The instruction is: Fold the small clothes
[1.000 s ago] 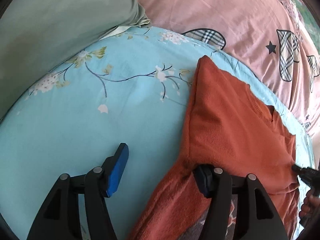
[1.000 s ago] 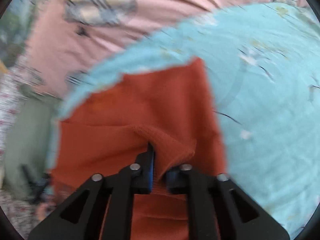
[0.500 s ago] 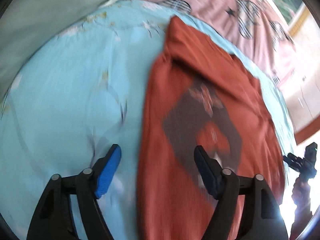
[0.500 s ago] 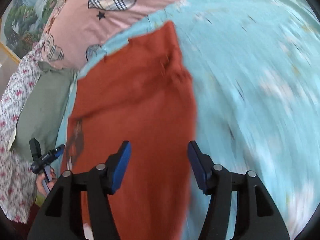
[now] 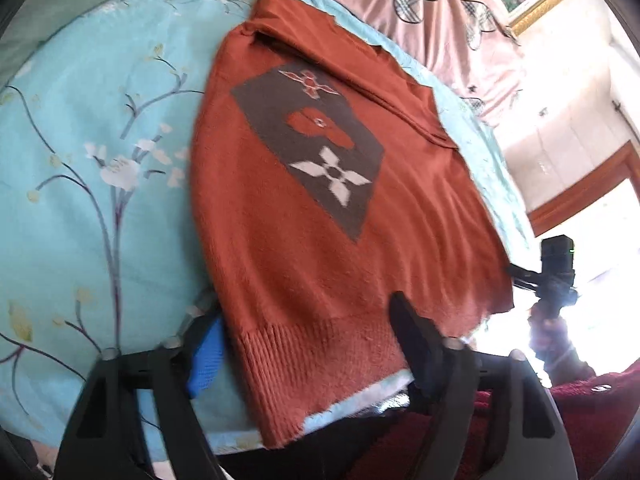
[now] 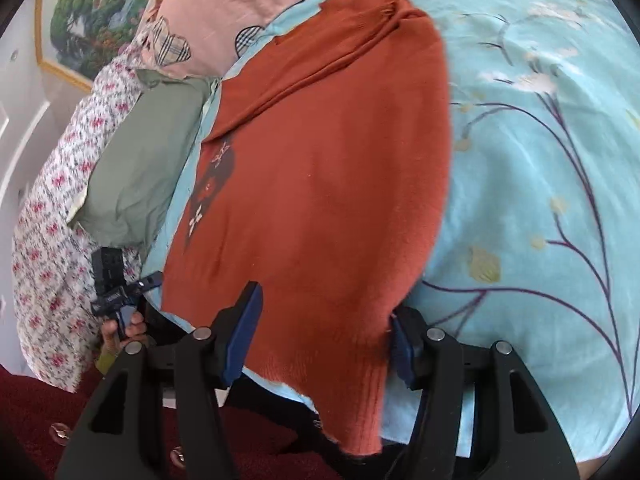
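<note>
step: sleeves look folded in, hem fold judged next | sweater [image 5: 304, 216] flat on blue sheet [image 5: 100, 208], ribbed hem at near edge | left gripper [image 5: 308, 344] wide, straddling hem | right gripper [image 6: 324, 332] wide, empty | next: pinch both hem corners, carry toward collar

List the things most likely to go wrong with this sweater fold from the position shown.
1. The orange sweater has its ribbed hem hanging past the bed edge; with both grippers open, it may slide off.
2. The left gripper and right gripper straddle the hem spread wide, so closing may bunch several layers.
3. Creases near the collar could get folded in and make the result lopsided.
</note>
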Motion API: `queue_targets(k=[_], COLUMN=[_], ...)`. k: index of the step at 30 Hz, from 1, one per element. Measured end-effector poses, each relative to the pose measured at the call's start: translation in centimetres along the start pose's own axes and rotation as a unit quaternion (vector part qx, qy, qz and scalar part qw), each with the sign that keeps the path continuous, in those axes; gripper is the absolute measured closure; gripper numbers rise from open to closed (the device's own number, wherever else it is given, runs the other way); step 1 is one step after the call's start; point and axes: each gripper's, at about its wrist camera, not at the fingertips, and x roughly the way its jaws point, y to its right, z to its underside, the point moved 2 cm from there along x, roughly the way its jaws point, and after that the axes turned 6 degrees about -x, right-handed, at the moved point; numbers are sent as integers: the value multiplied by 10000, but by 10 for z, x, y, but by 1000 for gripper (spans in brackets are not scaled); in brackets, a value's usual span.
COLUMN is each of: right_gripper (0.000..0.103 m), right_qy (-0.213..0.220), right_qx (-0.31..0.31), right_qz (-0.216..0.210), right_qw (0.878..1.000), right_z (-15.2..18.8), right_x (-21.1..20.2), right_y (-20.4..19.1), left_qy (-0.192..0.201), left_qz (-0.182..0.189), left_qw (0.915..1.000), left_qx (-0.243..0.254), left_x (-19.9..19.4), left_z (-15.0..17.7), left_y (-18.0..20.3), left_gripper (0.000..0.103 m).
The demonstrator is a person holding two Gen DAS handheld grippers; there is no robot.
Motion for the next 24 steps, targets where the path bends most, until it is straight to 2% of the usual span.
queue_targets(k=[1,2,3,4,7,9,12,14,19,22,24], right_gripper=[61,68,83,89,91,91,92,92,92,94,95], right_qy=[-44,-130,-184,-204,0,313,789,1134,1798,2028,2229], right_qx=[-67,-80,-38,7,99,64,-3,-97,-142,-67,125], right_qz=[26,69,98,97,48,0,-219,-199,-90,186,213], right_qw=[10000,9999,9998,9997,9999,9995,9966,9933,9836,9790,9745], right_z=[2,5,7,10,11,5,-17,-41,-106,-153,-188], right_x=[0,0,1,0,-8,-19,-34,-46,-62,-63,-62], right_y=[-1,3,7,9,10,3,-9,-15,-8,13,33], left_qy=[-71,-127,-163,-188,-25,176,582,958,1760,1967,2012], left_qz=[33,28,-8,-41,23,121,245,331,575,533,437], left_qw=[10000,9999,9998,9996,10000,9998,9980,9948,9826,9789,9784], left_qx=[42,90,153,182,17,-57,-44,22,141,167,161], left_x=[2,5,7,9,5,-3,-21,-35,-47,-33,-22], left_z=[2,4,6,7,8,3,-12,-30,-100,-153,-181], left_y=[2,4,6,8,9,13,27,37,59,66,67], left_gripper=[53,59,77,91,92,93,95,97,97,97,98])
